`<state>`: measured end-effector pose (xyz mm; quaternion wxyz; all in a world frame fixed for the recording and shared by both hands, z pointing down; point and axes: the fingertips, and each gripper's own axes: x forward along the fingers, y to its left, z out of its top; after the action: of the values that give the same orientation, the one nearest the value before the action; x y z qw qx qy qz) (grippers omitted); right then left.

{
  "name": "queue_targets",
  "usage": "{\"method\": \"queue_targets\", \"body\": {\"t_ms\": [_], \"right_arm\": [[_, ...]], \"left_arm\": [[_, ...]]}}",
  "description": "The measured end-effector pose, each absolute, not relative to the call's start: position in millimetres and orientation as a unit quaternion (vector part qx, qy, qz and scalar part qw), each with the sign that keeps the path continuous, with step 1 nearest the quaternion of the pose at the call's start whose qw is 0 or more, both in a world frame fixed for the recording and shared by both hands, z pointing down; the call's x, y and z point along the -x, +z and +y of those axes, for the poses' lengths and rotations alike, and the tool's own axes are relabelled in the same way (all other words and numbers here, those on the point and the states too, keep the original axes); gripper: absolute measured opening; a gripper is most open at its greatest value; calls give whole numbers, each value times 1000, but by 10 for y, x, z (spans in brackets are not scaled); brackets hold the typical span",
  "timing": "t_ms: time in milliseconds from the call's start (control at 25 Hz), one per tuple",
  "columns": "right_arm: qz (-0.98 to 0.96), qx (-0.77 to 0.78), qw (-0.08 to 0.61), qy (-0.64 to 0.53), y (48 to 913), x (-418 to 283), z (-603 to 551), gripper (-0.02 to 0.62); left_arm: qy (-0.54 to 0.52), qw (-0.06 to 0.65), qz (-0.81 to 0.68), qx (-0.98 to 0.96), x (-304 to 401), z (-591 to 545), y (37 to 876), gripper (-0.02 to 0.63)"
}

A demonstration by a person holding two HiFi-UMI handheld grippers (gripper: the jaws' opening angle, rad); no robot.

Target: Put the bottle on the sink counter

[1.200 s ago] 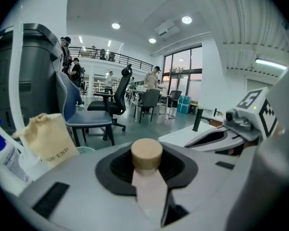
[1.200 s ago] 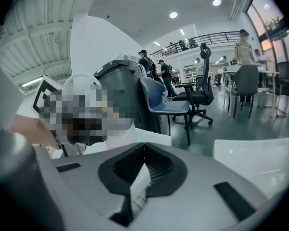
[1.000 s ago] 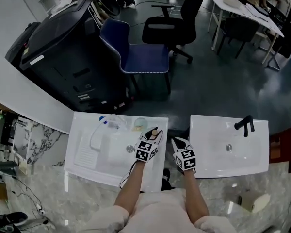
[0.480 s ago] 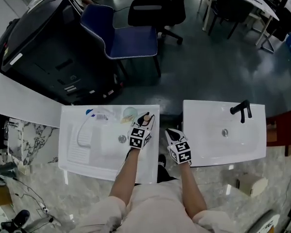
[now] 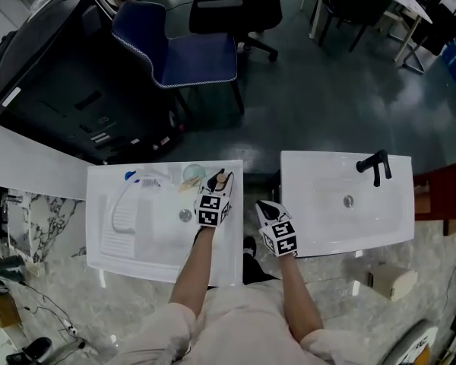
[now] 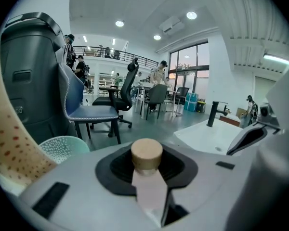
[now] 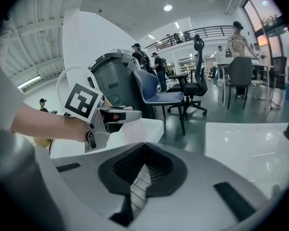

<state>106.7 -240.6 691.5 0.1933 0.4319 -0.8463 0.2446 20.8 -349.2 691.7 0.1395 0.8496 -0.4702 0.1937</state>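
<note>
Left gripper (image 5: 217, 179): fingers clamped on a small pale bottle (image 6: 147, 179) with a cork stopper, held over the far right corner of the left sink (image 5: 106, 230) bench, near a teal bowl (image 5: 192, 173). Right gripper (image 5: 265, 207): fingers together, nothing between them, over the gap before the right sink (image 5: 327, 230).

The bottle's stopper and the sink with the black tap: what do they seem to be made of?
The stopper looks like cork: tan, matte, no shine. The sink is probably glazed ceramic, though moulded resin is possible: plain white, smooth, with a glossy surface.
</note>
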Motion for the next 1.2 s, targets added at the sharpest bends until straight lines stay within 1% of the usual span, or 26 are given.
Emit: {"method": "queue_targets", "body": {"t_ms": [360,600,1080,1200], "right_arm": [[-847,-429,199,244,6962,-1075,-2351,6],[-848,-422,205,245,7001,-1037,-2299,6],[-849,-420,206,244,7005,-1035,-2246,6],[-849,-420,206,244,7007,-1029,-2230,6]], "left_arm": [[178,145,-495,-838,-170,-3563,6959,110],[161,134,-516,-831,-95,-3581,6963,110],[171,126,-516,-830,-107,-3599,6976,120],[177,122,-510,-833,-138,-3586,6974,161]]}}
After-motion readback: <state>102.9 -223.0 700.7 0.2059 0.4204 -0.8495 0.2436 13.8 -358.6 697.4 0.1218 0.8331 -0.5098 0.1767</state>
